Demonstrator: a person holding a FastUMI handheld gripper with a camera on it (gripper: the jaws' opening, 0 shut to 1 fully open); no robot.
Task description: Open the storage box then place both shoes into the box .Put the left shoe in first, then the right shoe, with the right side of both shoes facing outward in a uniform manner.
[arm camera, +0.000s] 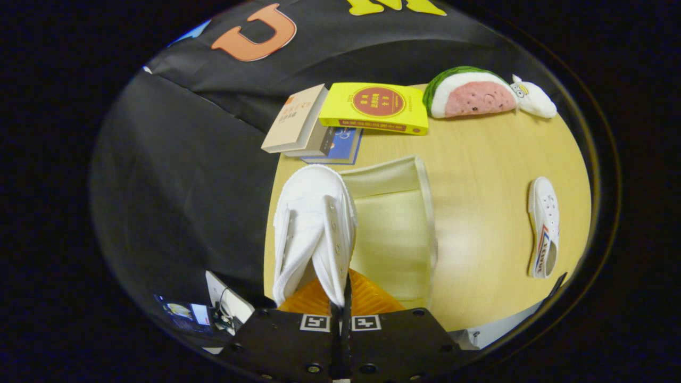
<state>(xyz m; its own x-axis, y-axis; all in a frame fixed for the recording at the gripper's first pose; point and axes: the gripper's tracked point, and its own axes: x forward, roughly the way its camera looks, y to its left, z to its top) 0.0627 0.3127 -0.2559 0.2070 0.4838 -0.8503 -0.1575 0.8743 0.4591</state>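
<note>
Gripper (pixel 340 298) pinches white shoe (pixel 314 229) above storage box (pixel 399 234).

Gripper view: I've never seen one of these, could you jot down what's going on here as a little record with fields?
tongs: shut on the white shoe, pinching its side wall
white shoe: held up, toe pointing away, beside the box
storage box: pale fabric, open, just beyond the tongs
second shoe: lying on its side on the table, off past the box
table: light wood
far end: yellow book, stacked books, watermelon plush
</note>
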